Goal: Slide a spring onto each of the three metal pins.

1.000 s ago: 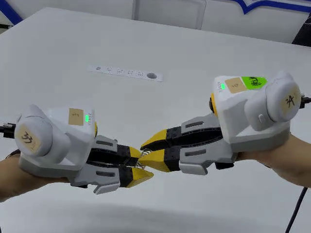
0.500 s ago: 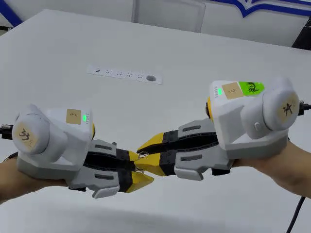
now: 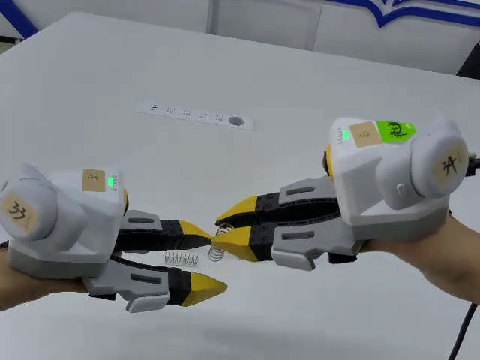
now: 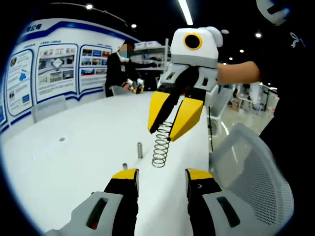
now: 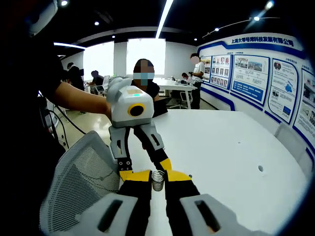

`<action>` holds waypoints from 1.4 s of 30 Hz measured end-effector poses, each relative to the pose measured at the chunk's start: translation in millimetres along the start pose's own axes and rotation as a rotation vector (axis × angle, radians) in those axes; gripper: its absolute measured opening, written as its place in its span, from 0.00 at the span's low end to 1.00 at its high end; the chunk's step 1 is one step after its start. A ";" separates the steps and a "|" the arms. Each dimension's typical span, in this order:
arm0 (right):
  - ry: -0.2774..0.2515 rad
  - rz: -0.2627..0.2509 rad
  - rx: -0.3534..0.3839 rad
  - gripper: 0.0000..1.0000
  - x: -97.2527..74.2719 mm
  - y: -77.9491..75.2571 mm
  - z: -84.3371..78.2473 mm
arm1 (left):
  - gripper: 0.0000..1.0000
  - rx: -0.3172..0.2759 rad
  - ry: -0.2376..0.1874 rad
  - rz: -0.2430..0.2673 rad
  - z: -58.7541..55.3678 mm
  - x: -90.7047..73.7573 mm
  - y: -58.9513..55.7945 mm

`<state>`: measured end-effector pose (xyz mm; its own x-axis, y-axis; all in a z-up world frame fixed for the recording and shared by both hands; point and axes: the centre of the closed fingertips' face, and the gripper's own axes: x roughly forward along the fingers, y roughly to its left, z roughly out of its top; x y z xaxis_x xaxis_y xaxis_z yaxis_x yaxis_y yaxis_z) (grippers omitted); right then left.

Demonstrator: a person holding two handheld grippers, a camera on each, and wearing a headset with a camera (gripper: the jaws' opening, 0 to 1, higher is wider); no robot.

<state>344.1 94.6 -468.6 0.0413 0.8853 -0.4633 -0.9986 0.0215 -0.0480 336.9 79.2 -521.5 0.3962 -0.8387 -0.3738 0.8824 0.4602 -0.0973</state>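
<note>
Spring [image 5: 157,183] number one sits pinched between the yellow tips of my right gripper [image 5: 157,176]. The jaws are narrowed onto its coils, and its open end faces the lens in the right gripper view. From the left gripper view the same spring [image 4: 161,146] hangs down from those closed tips [image 4: 164,132], with its lower end near the white table [image 4: 74,147]; I cannot tell whether it touches. In the head view it shows as a small coil [image 3: 216,252] just under the right gripper [image 3: 220,234].

My left gripper [image 3: 203,259] faces the right one tip to tip, jaws spread wide and holding nothing. Its own view has the two yellow tips [image 4: 162,176] well apart with bare table between them. Across from my right hand it appears with its fingers [image 5: 124,164] splayed.

A second spring [image 3: 181,259] lies flat on the table in the gap between the left gripper's jaws, just beside the held one. A short ridged metal piece [image 4: 140,150] shows on the table in the left gripper view, with a smaller stub [image 4: 125,166] near it. Both are too small for me to tell spring from pin.

Farther back, a white power strip [image 3: 196,116] is set flat in the tabletop. A grey mesh chair back [image 5: 78,189] stands at the table's edge.
</note>
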 end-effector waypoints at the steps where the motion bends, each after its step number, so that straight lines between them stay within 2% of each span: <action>1: 0.002 -0.005 0.007 0.10 -0.4 -3.7 -1.0 | 0.40 -0.008 -0.005 0.002 0.1 -3.2 1.0; 3: 0.009 -0.020 0.001 0.10 -0.7 -8.6 -3.2 | 0.42 -0.015 -0.017 0.015 1.4 -7.4 3.6; 6: 0.018 -0.057 0.014 0.11 -0.7 -21.6 -8.5 | 0.52 -0.028 -0.037 0.047 3.3 -16.5 11.5; 13: 0.024 -0.150 0.065 0.11 3.2 -51.2 -20.5 | 0.69 -0.023 -0.037 0.123 -0.7 -36.8 31.4; 19: 0.074 -0.240 0.108 0.11 9.0 -79.6 -44.1 | 0.82 -0.040 -0.047 0.187 -5.1 -53.0 47.6; 21: 0.086 -0.257 0.127 0.11 11.6 -84.7 -51.8 | 0.85 -0.047 -0.047 0.200 -7.2 -56.8 51.6; 27: 0.113 -0.282 0.162 0.11 17.4 -91.1 -69.5 | 0.91 -0.053 -0.035 0.222 -12.6 -60.9 60.7; 32: 0.141 -0.283 0.169 0.11 20.6 -95.1 -82.7 | 1.00 -0.063 -0.058 0.271 -9.3 -62.7 72.0; 38: 0.160 -0.279 0.189 0.11 22.5 -97.9 -90.4 | 1.00 -0.082 -0.086 0.284 -7.0 -64.4 75.3; 42: 0.168 -0.282 0.200 0.11 24.8 -101.0 -95.7 | 1.00 -0.091 -0.080 0.292 -10.5 -65.4 76.4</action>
<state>449.1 70.0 -559.9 0.3037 0.7434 -0.5960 -0.9332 0.3583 -0.0287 375.7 172.3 -514.2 0.6512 -0.6860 -0.3245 0.7037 0.7060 -0.0802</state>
